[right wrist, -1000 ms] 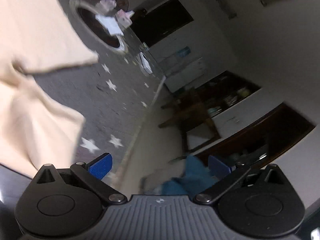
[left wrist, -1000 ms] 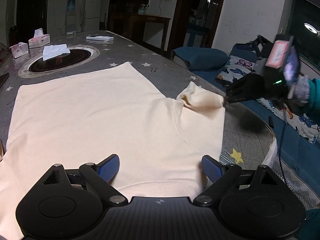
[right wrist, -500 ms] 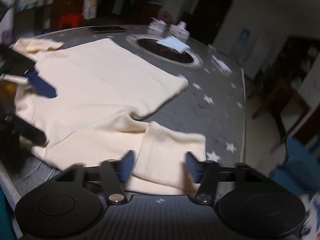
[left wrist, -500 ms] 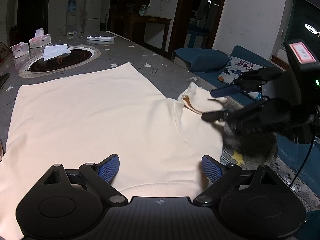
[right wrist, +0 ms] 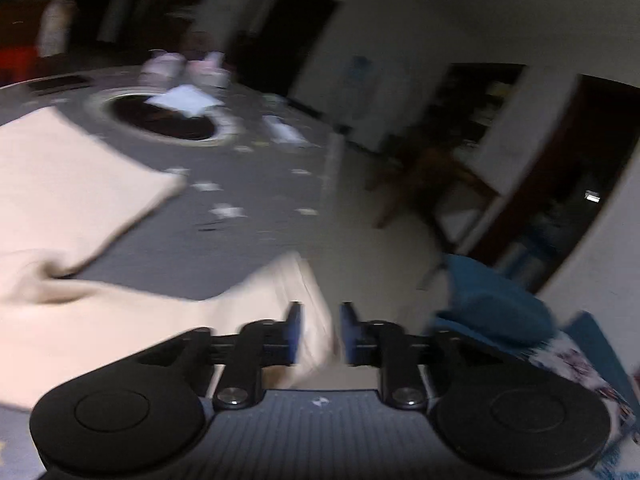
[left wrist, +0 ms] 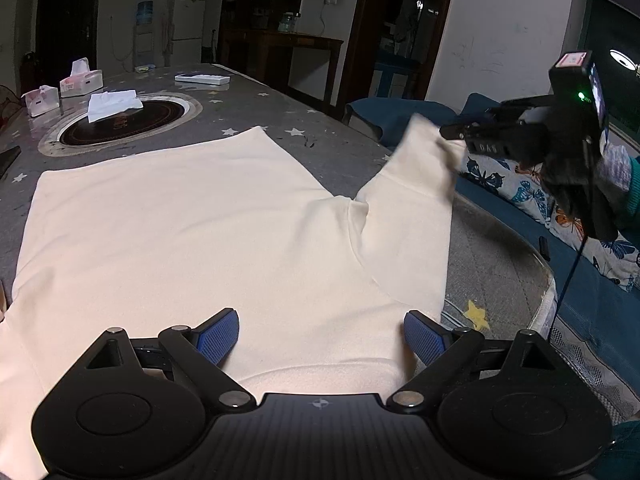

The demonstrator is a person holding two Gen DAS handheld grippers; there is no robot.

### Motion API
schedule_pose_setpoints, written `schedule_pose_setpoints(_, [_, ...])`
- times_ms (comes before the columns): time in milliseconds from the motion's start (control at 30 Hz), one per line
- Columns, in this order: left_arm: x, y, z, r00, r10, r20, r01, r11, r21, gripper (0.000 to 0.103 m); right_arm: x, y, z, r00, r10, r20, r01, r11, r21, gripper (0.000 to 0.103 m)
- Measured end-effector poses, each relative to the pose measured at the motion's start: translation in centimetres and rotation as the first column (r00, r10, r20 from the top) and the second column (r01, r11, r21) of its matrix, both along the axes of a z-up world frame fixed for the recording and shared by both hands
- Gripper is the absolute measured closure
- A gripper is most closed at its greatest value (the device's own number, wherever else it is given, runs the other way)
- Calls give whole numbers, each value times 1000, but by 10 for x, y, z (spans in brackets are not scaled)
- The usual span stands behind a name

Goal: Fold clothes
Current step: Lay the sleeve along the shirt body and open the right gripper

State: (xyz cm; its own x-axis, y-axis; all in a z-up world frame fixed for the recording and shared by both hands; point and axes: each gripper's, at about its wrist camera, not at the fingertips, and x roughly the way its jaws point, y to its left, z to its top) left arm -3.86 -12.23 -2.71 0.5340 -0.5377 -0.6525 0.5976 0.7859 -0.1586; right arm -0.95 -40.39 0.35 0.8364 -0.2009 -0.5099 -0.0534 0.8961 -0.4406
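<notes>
A cream sweatshirt (left wrist: 192, 220) lies spread flat on the grey star-patterned table (left wrist: 344, 156). Its right sleeve (left wrist: 416, 168) rises off the table toward the right. My right gripper (left wrist: 452, 136) pinches the sleeve's end. In the blurred right wrist view the sleeve cuff (right wrist: 316, 320) sits between the blue pads, and the jaws of the right gripper (right wrist: 320, 320) are closing on it. My left gripper (left wrist: 320, 320) hangs open just above the shirt near its neckline, with only flat cloth below the pads.
A round dark inset (left wrist: 120, 124) with a white tissue (left wrist: 114, 104) on it lies at the table's far left. Two tissue boxes (left wrist: 80, 80) and a white remote (left wrist: 202, 79) stand behind it. The table's rounded edge (left wrist: 544, 280) borders a blue sofa with a butterfly-print cushion (left wrist: 520, 192).
The right gripper swung round to the folded sleeve, narrowed its jaws onto the cuff and lifted it, so the sleeve unfolded up and to the right. The left gripper stayed still.
</notes>
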Motion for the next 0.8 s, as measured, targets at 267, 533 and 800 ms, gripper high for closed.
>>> schedule_pose_setpoints(267, [-1, 0, 1, 1000, 0, 0, 0, 1000, -4, 11, 6, 22, -26, 983, 148, -111, -124, 971, 203, 48])
schedule_pose_setpoints(533, [3, 29, 6, 997, 74, -29, -76, 995, -62, 12, 35, -2, -46, 984, 49, -172, 30, 903, 430, 14])
schedule_pose_setpoints(800, [22, 108, 24, 948, 317, 33, -314, 947, -74, 18, 25, 14, -43, 988, 64, -137, -3, 914, 406, 10])
